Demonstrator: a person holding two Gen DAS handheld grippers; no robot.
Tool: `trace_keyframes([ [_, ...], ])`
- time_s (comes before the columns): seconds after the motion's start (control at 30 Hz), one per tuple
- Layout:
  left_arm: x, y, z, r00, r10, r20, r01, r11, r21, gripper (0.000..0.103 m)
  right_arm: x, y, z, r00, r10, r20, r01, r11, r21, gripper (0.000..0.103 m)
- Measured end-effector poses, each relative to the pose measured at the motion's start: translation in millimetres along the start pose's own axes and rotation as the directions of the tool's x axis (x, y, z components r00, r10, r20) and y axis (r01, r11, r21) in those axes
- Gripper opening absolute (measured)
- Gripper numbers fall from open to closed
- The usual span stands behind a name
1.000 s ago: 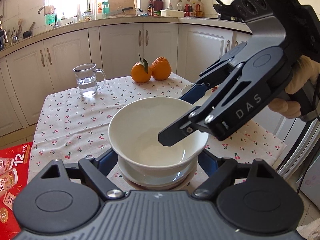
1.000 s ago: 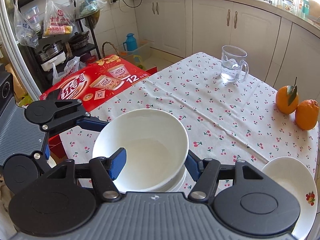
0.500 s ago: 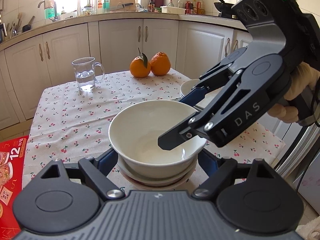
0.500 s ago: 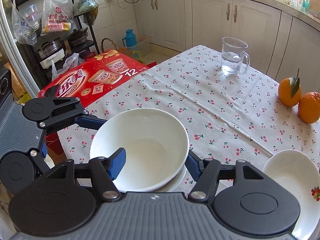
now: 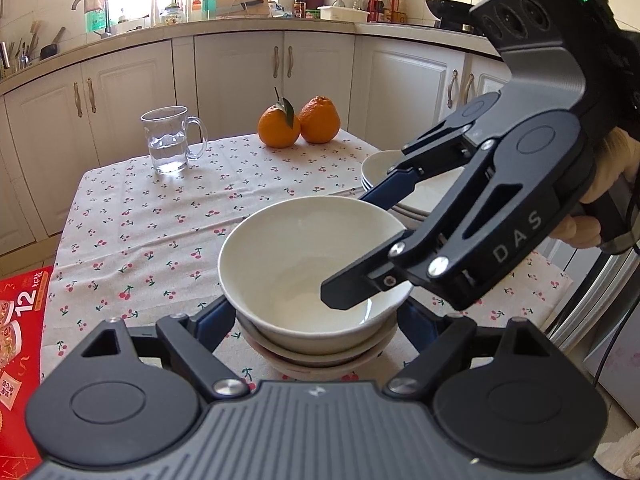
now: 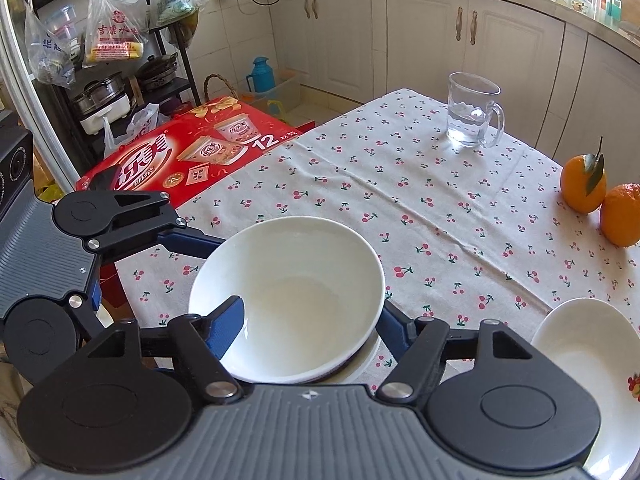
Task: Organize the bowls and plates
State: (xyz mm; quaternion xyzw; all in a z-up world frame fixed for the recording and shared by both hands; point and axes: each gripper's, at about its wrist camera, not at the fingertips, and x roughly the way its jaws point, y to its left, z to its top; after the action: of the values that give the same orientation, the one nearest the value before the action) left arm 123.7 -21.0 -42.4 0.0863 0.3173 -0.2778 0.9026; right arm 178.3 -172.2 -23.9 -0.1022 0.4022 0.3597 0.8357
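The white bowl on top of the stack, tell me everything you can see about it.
The white bowl is round, deep, glossy and ceramic-looking, plain inside and empty. It sits upright, nested on a stack of shallower white dishes on the cherry-print tablecloth. The right gripper straddles its rim, one blue pad inside, one outside; its jaws have just been opening. The left gripper brackets the stack's sides below it.

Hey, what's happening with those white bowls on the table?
A person holds a gripper in each hand. The right gripper has one finger inside the top bowl of a stack and one outside; its jaws have just been opening, letting go. The left gripper straddles the stack's lower bowls; whether it presses them is unclear.
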Motion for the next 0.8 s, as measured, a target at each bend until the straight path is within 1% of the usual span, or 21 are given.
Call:
trace_keyframes([
  [0.1,-4,1,-1,1.000,0.001,0.014,-0.001,1.000,0.005,0.092,1,1,-1,1.000,0.007,0.004,-0.007,1.000,0.003,0.092],
  [0.13,-6,1,-2,1.000,-0.001,0.018,0.001,1.000,0.009,0.093,1,2,-2,1.000,0.006,0.007,-0.006,1.000,0.002,0.094],
  [0.23,-12,3,-6,1.000,-0.016,0.012,0.016,1.000,0.019,0.094,0,6,-3,1.000,-0.008,0.013,0.008,1.000,0.000,0.094],
  [0.4,-22,7,-12,1.000,-0.018,-0.002,0.018,0.999,0.044,0.094,-10,9,-8,0.999,-0.038,0.036,0.038,0.999,-0.002,0.097],
  [0.43,-23,8,-13,1.000,-0.018,-0.004,0.018,0.999,0.048,0.094,-13,10,-9,0.999,-0.037,0.039,0.037,0.999,-0.003,0.100],
  [0.5,-25,10,-15,1.000,-0.020,-0.012,0.021,0.998,0.059,0.094,-18,13,-12,0.998,-0.037,0.045,0.038,0.999,-0.012,0.103],
  [0.8,-19,20,-23,0.995,-0.030,-0.094,0.045,0.986,0.158,0.094,-22,38,-35,0.992,-0.122,0.019,0.123,0.984,-0.130,0.103],
])
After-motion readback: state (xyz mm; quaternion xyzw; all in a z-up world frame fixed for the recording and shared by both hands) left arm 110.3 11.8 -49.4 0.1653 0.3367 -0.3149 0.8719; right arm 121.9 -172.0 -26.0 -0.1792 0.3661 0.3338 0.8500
